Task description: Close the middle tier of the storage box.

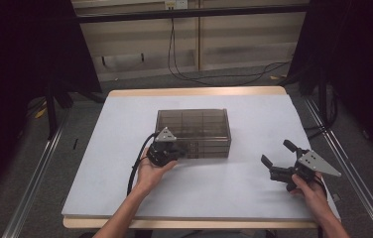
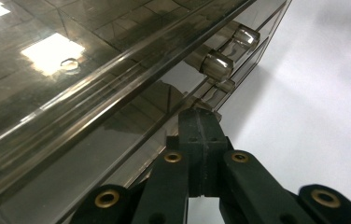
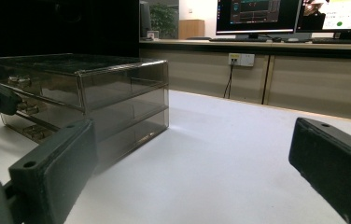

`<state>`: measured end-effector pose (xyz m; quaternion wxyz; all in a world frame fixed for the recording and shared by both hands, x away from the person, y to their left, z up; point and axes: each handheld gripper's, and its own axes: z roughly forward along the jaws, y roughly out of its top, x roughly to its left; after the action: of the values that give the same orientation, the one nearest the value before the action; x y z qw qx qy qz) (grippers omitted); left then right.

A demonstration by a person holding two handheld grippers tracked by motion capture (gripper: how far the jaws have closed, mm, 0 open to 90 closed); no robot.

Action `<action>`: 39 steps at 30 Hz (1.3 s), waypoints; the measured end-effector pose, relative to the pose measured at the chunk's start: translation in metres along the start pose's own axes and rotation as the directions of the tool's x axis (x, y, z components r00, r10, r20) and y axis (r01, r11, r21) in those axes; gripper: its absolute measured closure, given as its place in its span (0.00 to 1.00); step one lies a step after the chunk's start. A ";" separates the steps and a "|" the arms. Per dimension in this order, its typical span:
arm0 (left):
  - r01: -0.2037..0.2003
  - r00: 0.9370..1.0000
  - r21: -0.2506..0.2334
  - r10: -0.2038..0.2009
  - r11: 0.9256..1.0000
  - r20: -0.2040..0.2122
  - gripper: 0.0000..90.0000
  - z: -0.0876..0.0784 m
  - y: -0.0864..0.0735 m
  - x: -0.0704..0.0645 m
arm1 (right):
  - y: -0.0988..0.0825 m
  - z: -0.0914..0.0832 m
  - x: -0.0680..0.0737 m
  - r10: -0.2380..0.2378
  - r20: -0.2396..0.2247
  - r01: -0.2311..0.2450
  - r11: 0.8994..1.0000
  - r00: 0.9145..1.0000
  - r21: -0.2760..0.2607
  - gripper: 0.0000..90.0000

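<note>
Left gripper (image 2: pixel 200 122) closed at drawer box (image 1: pixel 193 133) front edge; right gripper (image 1: pixel 279 159) wide apart.

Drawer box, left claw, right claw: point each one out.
drawer box (image 1: pixel 193 121), high view, on its smoky clear top panel.
left claw (image 2: pixel 199 128), left gripper view, on the shut black tips at the box's front.
right claw (image 1: pixel 275 158), high view, in the gap between its open tips.

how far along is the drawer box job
Early. Done: the left gripper has shut its fingers on a knob at the front of the smoky drawer box. In hand: that grip, all drawers appearing closed. Left: pulling the drawer out; the right gripper waits open, apart.
</note>
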<state>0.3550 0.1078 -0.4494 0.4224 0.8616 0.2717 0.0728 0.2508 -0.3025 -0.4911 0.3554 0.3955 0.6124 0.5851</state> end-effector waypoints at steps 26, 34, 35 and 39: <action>-0.018 1.000 -0.017 0.018 1.000 0.017 0.74 -0.021 -0.011 0.000 | 0.000 0.000 0.000 0.002 0.001 -0.002 1.000 1.000 0.001 0.01; -0.019 1.000 -0.043 0.020 0.999 0.022 0.51 -0.036 -0.018 -0.003 | 0.000 0.000 0.000 -0.001 -0.001 0.001 1.000 1.000 0.000 0.01; -0.019 1.000 -0.043 0.020 0.999 0.022 0.48 -0.036 -0.018 -0.003 | 0.000 0.000 0.000 -0.001 -0.001 0.001 1.000 1.000 0.000 0.01; -0.019 1.000 -0.050 0.019 0.999 0.002 0.38 -0.046 -0.020 -0.005 | 0.000 0.000 0.000 -0.001 0.000 0.001 1.000 1.000 0.000 0.01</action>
<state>0.3263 0.1468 -0.4348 0.4434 0.8535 0.2610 0.0828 0.2507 -0.3025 -0.4911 0.3556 0.3951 0.6127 0.5849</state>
